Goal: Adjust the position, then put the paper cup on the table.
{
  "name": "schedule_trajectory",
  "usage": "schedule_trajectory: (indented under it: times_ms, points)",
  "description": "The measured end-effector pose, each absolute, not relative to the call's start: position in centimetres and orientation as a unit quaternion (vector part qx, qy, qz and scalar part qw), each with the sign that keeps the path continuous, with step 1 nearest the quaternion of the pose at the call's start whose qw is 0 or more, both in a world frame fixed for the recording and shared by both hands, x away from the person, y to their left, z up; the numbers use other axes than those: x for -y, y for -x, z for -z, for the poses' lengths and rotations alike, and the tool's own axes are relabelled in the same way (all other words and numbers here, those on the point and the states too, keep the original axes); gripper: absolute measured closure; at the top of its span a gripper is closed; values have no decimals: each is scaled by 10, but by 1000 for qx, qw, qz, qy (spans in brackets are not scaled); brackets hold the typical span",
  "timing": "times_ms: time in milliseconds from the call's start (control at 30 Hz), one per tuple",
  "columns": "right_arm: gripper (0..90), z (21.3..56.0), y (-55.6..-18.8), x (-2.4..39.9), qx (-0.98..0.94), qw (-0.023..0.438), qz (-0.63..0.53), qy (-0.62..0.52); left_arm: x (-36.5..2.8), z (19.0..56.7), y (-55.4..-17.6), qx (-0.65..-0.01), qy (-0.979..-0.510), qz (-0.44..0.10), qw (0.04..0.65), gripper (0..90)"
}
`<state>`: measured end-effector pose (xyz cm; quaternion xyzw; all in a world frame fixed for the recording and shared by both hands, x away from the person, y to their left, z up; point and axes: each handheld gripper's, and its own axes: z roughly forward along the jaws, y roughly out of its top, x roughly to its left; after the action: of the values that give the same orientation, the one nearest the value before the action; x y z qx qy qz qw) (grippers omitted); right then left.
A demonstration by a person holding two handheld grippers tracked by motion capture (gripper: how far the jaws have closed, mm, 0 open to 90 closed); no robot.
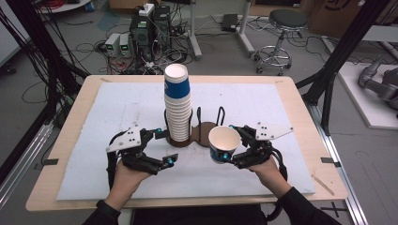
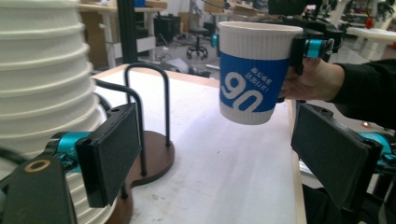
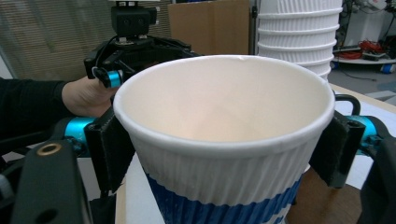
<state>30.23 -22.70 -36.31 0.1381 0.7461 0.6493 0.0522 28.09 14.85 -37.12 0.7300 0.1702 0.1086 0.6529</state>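
Observation:
A tall stack of white and blue paper cups [image 1: 177,103] stands in a brown cup holder [image 1: 202,133] with black wire loops at the middle of the table. In the left gripper view the stack [image 2: 44,93] rises at the left and the holder's base [image 2: 154,156] lies just beyond the jaws. My right gripper [image 1: 230,143] is shut on a single white and blue cup [image 1: 224,143], held upright just right of the holder. Its pads press the cup [image 3: 224,140] from both sides. My left gripper [image 1: 165,147] stands open and empty, left of the stack's foot.
A white mat [image 1: 117,108] covers most of the wooden table [image 1: 61,154]. Beyond the far edge are a stool [image 1: 281,33] and electronics boxes [image 1: 141,33] with cables on the floor. Black frame posts [image 1: 338,56] flank the table.

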Motion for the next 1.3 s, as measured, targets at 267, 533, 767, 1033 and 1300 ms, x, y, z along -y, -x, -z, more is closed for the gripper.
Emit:
schedule_trajectory:
  times_ms: [267,533,767,1033,1300]
  points:
    - [218,360,-300,239,-741,63,-654,-141,-156,372,-282,-175,-724,-126,656,157]
    - [218,356,-298,241,-736,65,-659,-141,-154,373,-280,-165,-733,-135,646,157]
    - [217,353,-301,248,-732,79,-660,-147,-159,377,-282,-175,-733,-140,642,157]
    - [215,346,-309,260,-724,92,-665,-158,-162,379,-280,-182,-735,-143,638,157]
    - [210,339,-318,279,-718,115,-664,-176,-164,380,-281,-185,-735,-144,636,157]
